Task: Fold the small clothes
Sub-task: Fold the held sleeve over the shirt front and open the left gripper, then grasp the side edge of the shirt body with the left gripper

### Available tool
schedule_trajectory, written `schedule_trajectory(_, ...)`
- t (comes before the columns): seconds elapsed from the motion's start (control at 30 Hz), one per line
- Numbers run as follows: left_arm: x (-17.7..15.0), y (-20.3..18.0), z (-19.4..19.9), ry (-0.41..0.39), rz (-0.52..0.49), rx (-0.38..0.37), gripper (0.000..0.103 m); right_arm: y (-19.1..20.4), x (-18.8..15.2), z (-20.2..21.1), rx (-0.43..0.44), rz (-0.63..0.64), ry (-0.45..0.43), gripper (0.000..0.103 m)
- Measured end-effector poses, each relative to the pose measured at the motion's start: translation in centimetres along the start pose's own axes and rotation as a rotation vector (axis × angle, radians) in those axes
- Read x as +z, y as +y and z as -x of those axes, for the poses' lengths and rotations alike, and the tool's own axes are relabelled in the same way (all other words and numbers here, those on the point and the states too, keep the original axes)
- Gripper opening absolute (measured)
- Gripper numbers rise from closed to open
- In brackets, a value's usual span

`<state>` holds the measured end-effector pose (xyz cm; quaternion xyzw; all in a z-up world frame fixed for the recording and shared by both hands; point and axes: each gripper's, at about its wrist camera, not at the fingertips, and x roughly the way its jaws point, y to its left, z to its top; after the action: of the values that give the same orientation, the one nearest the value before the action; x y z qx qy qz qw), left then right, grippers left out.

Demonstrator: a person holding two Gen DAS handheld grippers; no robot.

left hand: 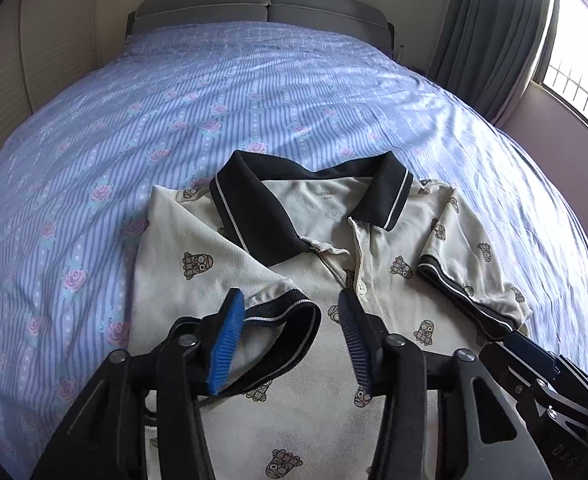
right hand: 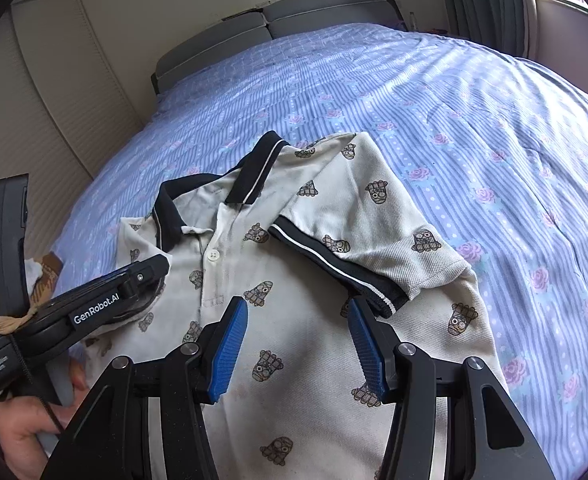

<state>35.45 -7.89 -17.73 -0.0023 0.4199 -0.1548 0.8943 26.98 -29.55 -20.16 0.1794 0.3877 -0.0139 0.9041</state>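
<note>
A: Risk, nearest first. Your left gripper (left hand: 290,336) sat low over the left sleeve (left hand: 230,280), whose dark cuff (left hand: 290,316) lay between the blue pads. Judged hazard: lift away carelessly and a pad (left hand: 224,344) could catch that cuff and drag the fold open.

B: And your fingers on that side?

A: About half open. The cuff lay between them and looked to brush the left pad, but nothing was pinched; I couldn't tell true contact from overlap.

B: Right side?

A: Your right gripper (right hand: 300,344) hung over the chest of the polo shirt (right hand: 278,280), jaws about half open, holding nothing. Its right pad (right hand: 368,354) stood just beside the cuff of the right sleeve (right hand: 358,208), folded in across the front. Same hazard: a snag there would flip the sleeve out again.

B: Farther out?

A: The shirt lay face up near the foot of the bed (left hand: 254,92), collar (left hand: 254,204) toward the headboard (left hand: 262,10). The bedsheet (right hand: 474,120) was rippled and soft; any sideways tug would likely shift the whole garment and skew both folds.
</note>
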Motion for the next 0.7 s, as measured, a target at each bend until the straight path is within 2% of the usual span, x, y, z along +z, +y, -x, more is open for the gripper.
schedule_trajectory(0.17,-0.8,0.9,4.6,-0.064,-0.036,0.032,0.067,1.0,0.3,1.6,0.015,0.023,-0.024,0.053)
schedule_trajectory(0.37,-4.0,5.1,6.5,-0.041,0.020,0.081,0.067,2.4,-0.5,2.7,0.029,0.058,-0.027,0.053)
schedule_trajectory(0.47,-5.2,6.8,6.0,-0.021,0.074,0.055,0.066,3.2,-1.2,2.6,0.037,0.069,-0.012,0.053)
schedule_trajectory(0.53,-5.2,7.1,5.8,-0.038,0.091,0.032,0.066,3.7,-1.6,2.7,0.039,0.083,-0.005,0.053)
schedule_trajectory(0.63,-4.6,6.5,5.9,-0.079,0.076,0.001,0.060,4.2,-1.9,2.8,0.037,0.098,-0.003,0.053)
schedule_trajectory(0.7,-3.9,6.0,5.9,-0.101,0.059,-0.024,0.060,4.4,-1.9,3.0,0.033,0.105,-0.009,0.053)
